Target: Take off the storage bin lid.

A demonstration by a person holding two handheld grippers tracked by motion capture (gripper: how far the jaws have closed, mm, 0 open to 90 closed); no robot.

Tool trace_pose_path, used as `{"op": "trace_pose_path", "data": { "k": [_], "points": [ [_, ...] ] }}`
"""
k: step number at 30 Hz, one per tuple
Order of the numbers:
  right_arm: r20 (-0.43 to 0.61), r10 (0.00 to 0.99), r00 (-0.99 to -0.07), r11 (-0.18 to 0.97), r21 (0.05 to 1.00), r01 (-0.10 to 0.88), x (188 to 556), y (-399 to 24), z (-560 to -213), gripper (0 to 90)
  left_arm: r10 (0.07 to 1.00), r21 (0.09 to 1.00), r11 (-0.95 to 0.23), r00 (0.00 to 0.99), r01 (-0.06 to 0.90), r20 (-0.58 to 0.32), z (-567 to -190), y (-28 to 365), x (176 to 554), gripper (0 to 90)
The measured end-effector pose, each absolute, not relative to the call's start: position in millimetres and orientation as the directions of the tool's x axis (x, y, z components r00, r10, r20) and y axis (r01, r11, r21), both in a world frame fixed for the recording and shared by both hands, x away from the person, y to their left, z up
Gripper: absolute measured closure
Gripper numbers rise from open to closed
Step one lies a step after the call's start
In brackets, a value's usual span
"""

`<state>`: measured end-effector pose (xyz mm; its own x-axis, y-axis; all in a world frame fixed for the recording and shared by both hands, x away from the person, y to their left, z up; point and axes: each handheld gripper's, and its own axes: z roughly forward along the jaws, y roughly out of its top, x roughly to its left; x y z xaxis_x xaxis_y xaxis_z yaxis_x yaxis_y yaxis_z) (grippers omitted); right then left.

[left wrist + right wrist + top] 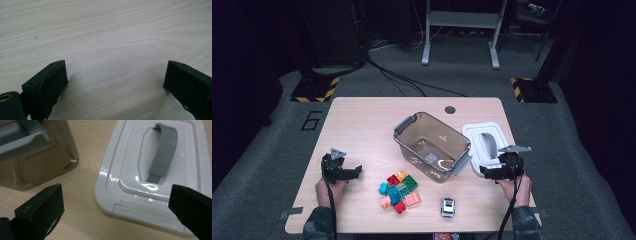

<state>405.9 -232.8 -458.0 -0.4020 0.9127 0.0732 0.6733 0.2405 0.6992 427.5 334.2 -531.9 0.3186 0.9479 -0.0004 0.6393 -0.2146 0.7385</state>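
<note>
Your right tongs [116, 202] are gaping wide and empty just near of the white lid [160, 172], lying flat on the tabletop [362, 125] right of the clear bin [432, 145]; it's likely light, stiff and slick, so you're best pinching its grey handle [162, 152], while your left tongs [115, 80] are idling wide open.

Glossy white plastic lid [160, 170], matt pale wood-grain table [105, 37], apparently smoky clear plastic bin [432, 146].

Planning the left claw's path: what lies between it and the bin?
Bare tabletop straight across to the bin, in the high view. The brick pile sits nearer the person, beside that line. The left claw is open over bare wood.
</note>
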Motion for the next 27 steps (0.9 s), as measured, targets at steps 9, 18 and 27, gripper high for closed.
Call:
{"op": "trace_pose_path", "data": {
  "k": [9, 18, 27],
  "points": [
    [0.085, 0.885, -0.459, 0.279, 0.692, 0.666, 376.0, -210.0, -465.0, 0.0, 0.948, 0.739, -0.215, 0.319, 0.639, 0.0, -531.9, 334.3, 427.6, 4.9],
    [0.11, 0.858, -0.502, 0.306, 0.676, 0.67, 354.0, -183.8, -473.6, 0.0, 0.948, 0.738, -0.214, 0.318, 0.64, -0.001, -531.7, 334.2, 427.5, 4.9],
    [0.156, 0.818, -0.553, 0.318, 0.679, 0.662, 334.5, -156.1, -478.3, 0.5, 0.948, 0.738, -0.215, 0.319, 0.64, 0.0, -531.8, 334.2, 427.5, 4.9]
  ]
}}
